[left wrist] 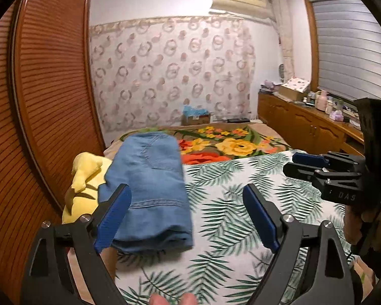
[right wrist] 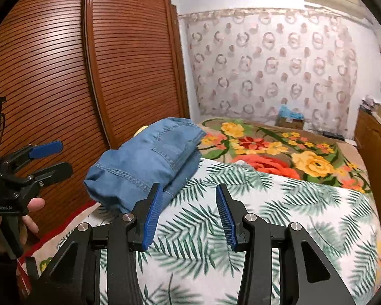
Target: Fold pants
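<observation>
The light-blue denim pants [left wrist: 149, 190] lie folded into a compact stack at the left edge of the palm-leaf-print bed cover [left wrist: 241, 216], beside a yellow plush toy [left wrist: 85, 185]. Both the left gripper [left wrist: 188, 218] and right gripper [right wrist: 189, 213] hover spread and empty above the cover (touching nothing), so the fold looks finished.

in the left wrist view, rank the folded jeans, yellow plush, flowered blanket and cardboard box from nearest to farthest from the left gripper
1. Folded jeans: just ahead of the left gripper, by its left finger.
2. Yellow plush: left of the jeans, a little farther back.
3. Flowered blanket: beyond the leaf-print sheet.
4. Cardboard box: at the far wall.
</observation>
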Available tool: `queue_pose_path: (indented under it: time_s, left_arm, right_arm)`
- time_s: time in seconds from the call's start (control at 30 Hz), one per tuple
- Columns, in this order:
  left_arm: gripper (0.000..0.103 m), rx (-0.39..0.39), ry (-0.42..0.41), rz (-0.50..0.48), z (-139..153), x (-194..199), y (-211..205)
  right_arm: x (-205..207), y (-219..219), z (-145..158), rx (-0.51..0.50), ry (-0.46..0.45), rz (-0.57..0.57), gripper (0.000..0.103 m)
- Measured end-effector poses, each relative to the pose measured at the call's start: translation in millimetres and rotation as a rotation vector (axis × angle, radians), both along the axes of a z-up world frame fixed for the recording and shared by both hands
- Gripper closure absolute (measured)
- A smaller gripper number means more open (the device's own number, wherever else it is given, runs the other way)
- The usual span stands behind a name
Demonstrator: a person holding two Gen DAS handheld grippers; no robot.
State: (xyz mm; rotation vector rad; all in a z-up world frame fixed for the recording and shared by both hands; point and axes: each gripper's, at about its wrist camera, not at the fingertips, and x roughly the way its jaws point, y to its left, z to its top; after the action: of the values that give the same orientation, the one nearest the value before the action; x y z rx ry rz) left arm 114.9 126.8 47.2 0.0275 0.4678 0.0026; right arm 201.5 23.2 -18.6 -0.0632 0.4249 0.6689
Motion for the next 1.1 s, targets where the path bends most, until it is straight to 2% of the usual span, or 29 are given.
queue_pose_path:
  time_s: [0.13,0.33,0.5,0.67,1.1]
  left_arm:
    - [0.013,-0.027,-0.023,-0.034,6.5,-14.2,-20.4]
    - [0.013,0.023,-0.033,-0.019,13.4,-25.4,-53.5]
    - [0.013,-0.015,-0.021,-0.039,14.6,-31.0,-70.1]
    - [0.013,-0.021,-0.001,-0.058,10.6,-29.3,-88.6]
    - [0.013,-0.034,0.006,-0.059,5.6,-32.4,-113.5]
  right_arm:
    - [-28.1,-15.6,5.2,-0.004,-0.015,-0.057,0.057]
    - [-64.9,-31.8,16.9,-0.003,-0.048,-0.116,0.051]
    - [-94.7,-47.0,23.7,0.020,-0.059,-0.168,0.050]
    - [-117.7,-53.3,29.6,0.020,-0.082,-0.207,0.050]
    - [-128.3,-55.9,33.4,0.029,-0.074,-0.264,0.051]
